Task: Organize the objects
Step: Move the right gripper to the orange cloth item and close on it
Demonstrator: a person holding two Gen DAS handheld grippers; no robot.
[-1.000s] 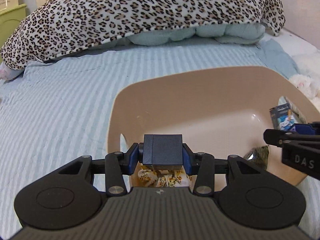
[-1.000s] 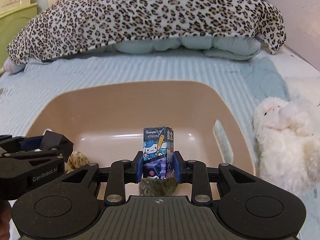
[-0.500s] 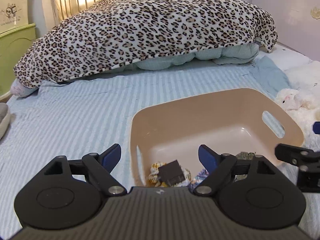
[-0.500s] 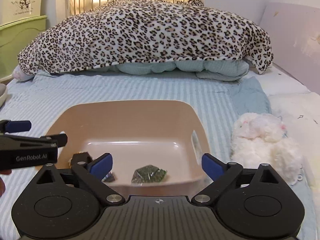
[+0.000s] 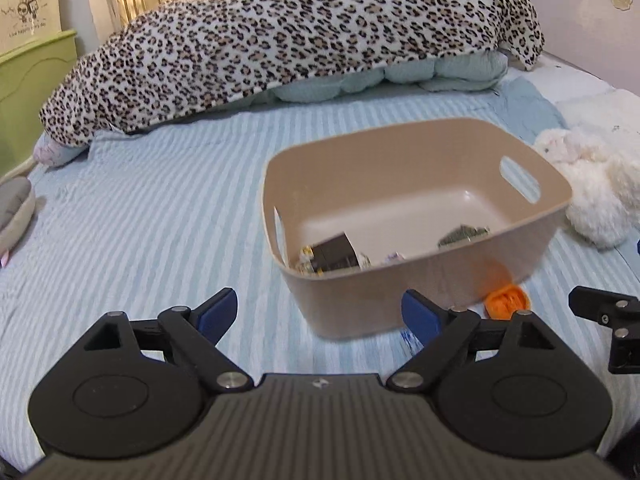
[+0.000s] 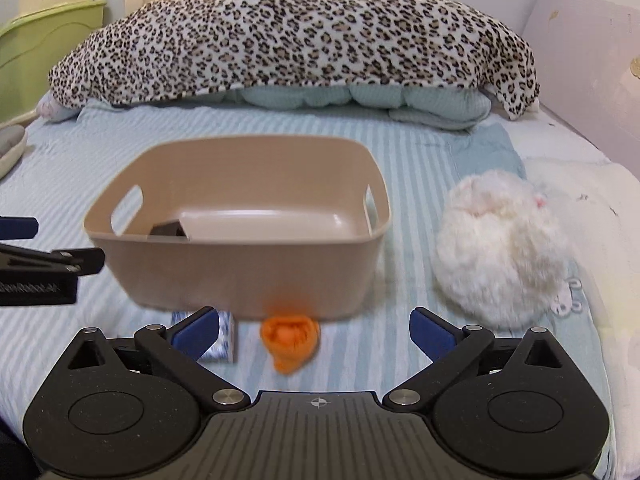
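Note:
A beige plastic bin (image 5: pixel 424 280) (image 6: pixel 248 268) stands on the striped bed. Inside lie a dark box (image 5: pixel 334 254) (image 6: pixel 168 229), a green packet (image 5: pixel 462 235) and small wrapped items. My left gripper (image 5: pixel 320 314) is open and empty, in front of the bin's near left corner. My right gripper (image 6: pixel 314 330) is open and empty, in front of the bin. An orange crumpled item (image 6: pixel 289 338) (image 5: pixel 506 302) lies on the bed just before the bin, between the right fingers. A small blue-and-white carton (image 6: pixel 222 338) lies left of it, partly behind the left fingertip.
A white plush toy (image 6: pixel 504 248) (image 5: pixel 592 184) lies right of the bin. A leopard-print blanket (image 5: pixel 288 28) over pale blue bedding fills the far side. A green cabinet (image 5: pixel 32 92) stands at far left. A grey object (image 5: pixel 14 212) lies at the bed's left edge.
Both grippers let go of their boxes into the bin, opened, and pulled back and away. The bin now shows whole, and the orange item and carton in front of it have come into view.

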